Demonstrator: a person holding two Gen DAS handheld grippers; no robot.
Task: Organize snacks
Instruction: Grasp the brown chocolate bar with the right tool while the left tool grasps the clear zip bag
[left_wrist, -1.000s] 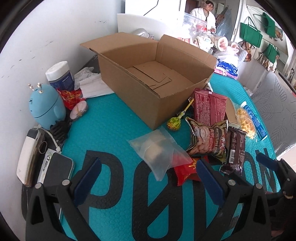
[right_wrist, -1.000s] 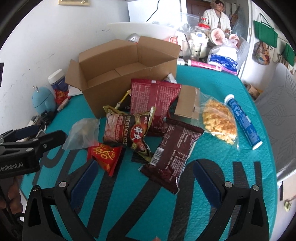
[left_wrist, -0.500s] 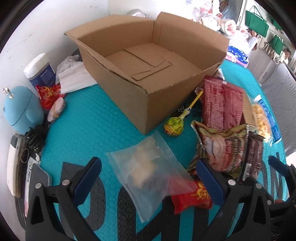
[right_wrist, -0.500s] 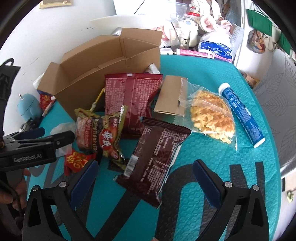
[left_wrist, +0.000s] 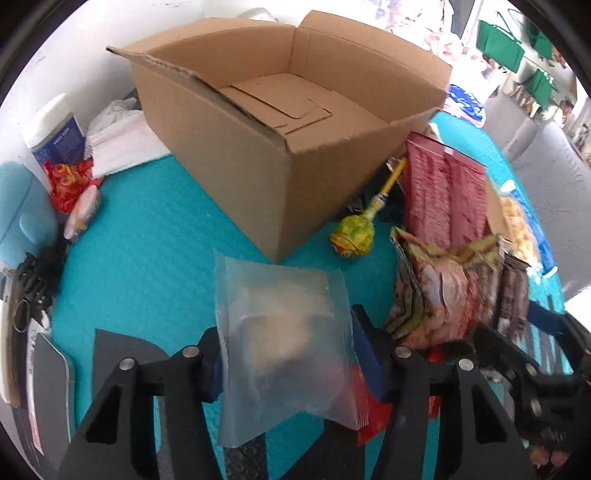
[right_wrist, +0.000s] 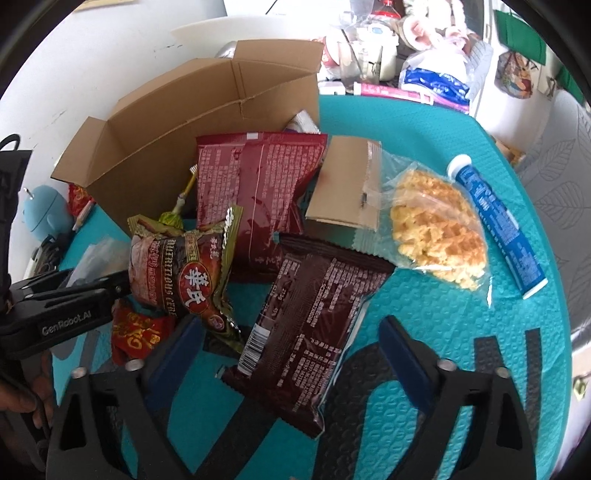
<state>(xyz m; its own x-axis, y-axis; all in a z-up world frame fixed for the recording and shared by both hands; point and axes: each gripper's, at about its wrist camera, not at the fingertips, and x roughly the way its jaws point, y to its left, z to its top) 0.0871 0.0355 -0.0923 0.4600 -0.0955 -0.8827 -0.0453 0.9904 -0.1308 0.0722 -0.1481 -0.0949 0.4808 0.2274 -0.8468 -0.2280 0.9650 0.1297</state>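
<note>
Fingers of the left gripper (left_wrist: 291, 354) are closed on the clear bag (left_wrist: 284, 343), which appears lifted just in front of the box (left_wrist: 295, 129). Fingers of the right gripper (right_wrist: 291, 350) are spread, straddling the brown pack (right_wrist: 310, 328) on the bench (right_wrist: 461, 354), not gripping. The box is empty. Nothing is packed; every snack beside the box remains outstanding.

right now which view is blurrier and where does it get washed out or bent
Left wrist view: motion blur smears the clear bag between the left hand-held gripper fingers and the snack packets on the right; the cardboard box bulges from the fisheye; the top right corner is blown out. Right wrist view: sharper, print on the dark brown packet is crisp; the wall at top left is washed out.
</note>
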